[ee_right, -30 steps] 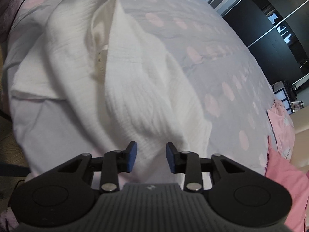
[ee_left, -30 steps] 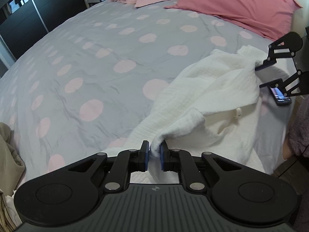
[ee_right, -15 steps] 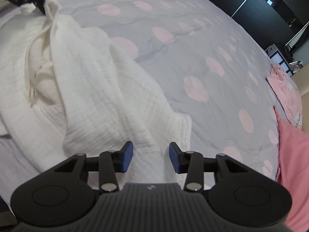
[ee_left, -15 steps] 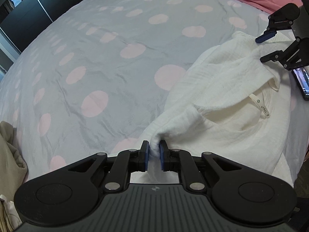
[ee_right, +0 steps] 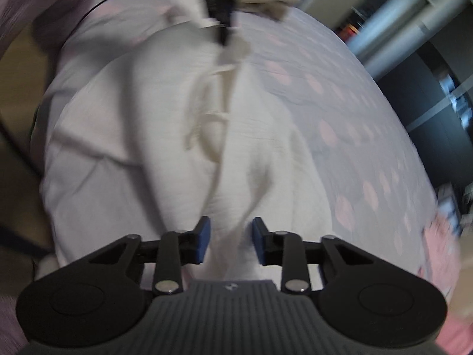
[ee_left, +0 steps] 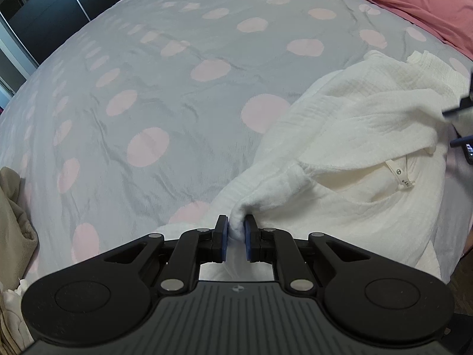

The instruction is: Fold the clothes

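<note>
A white textured garment lies crumpled on the right part of the bed, with its neck label showing. My left gripper is shut on a bunched edge of it near the bed's near side. In the blurred right wrist view my right gripper hovers over the same garment. Its jaws are closing with a ridge of cloth between the blue pads, which still stand apart. The left gripper shows there as a dark blur pinching the far end. The right gripper's tips show at the left view's right edge.
The bed cover is grey with pink dots. A pink pillow lies at the head. A beige garment is heaped at the left edge, and a phone lies at the right edge. Dark wardrobe doors stand beyond the bed.
The right gripper swung across the garment, its view is now blurred, and its jaws have narrowed. In the left view it slid to the right edge. The left gripper keeps its hold.
</note>
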Motion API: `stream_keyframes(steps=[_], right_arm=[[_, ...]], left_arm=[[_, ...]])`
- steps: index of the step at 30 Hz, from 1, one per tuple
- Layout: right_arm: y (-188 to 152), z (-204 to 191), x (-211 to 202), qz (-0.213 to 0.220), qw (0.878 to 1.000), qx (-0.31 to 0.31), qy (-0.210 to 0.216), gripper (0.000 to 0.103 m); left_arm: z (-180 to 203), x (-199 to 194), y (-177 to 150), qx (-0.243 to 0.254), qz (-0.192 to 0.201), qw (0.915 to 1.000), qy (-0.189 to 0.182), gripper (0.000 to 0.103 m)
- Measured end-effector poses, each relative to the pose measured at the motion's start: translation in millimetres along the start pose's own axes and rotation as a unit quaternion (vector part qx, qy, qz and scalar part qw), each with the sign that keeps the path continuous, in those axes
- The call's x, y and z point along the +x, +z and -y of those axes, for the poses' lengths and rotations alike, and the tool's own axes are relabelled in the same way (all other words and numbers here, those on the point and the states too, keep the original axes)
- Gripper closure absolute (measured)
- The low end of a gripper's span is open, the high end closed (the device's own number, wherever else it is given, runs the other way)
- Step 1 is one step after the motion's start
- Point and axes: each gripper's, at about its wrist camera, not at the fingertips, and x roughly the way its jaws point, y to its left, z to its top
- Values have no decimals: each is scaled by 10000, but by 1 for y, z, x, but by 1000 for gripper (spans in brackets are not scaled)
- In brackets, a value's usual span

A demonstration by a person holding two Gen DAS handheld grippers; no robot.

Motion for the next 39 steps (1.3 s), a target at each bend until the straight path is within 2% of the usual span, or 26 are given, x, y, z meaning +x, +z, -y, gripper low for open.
stream_keyframes(steps=[3,4,8,10,15,23,24,27,29,33,36,39], right_arm=[[9,2,-4,416,9990,-44,-150,78],[12,0,-5,410,9991,-48,-129,77],[9,-9,8,-75,9992,-366,-134,77],[0,-6,16,-339,9990,-283,-94,77],[-16,-6,33,-703,9964,-473,-85,74],[-22,-17,56,-863,9889,-1181,-261,75],[-22,-16,57,-858,9893,-1150,-283,81],[-18,-3,59,-882,9920,-796,-418,94],[-15,9,58,-860,9940,-431,-529,95],[-7,48,40,-514,9926,794,-759,96],[-3,82,21,-193,9780,1725,-1156,96],[3,114,-9,281,9507,2642,-1598,96]], left_arm=[[2,0,0,4,3,10000,11,94],[2,1,0,14,-1,10000,14,94],[1,1,-1,24,2,10000,14,94],[1,1,-1,14,3,10000,5,94],[1,2,0,12,-13,10000,-6,94],[3,5,1,55,-46,10000,-10,94],[3,5,1,63,-47,10000,-8,94],[4,5,1,103,-20,9999,3,94],[4,3,-1,117,20,9999,4,94],[2,-4,-4,77,151,9999,-20,94],[1,-16,-6,-51,348,9994,-71,94],[0,-37,-7,-239,667,9973,-209,94]])
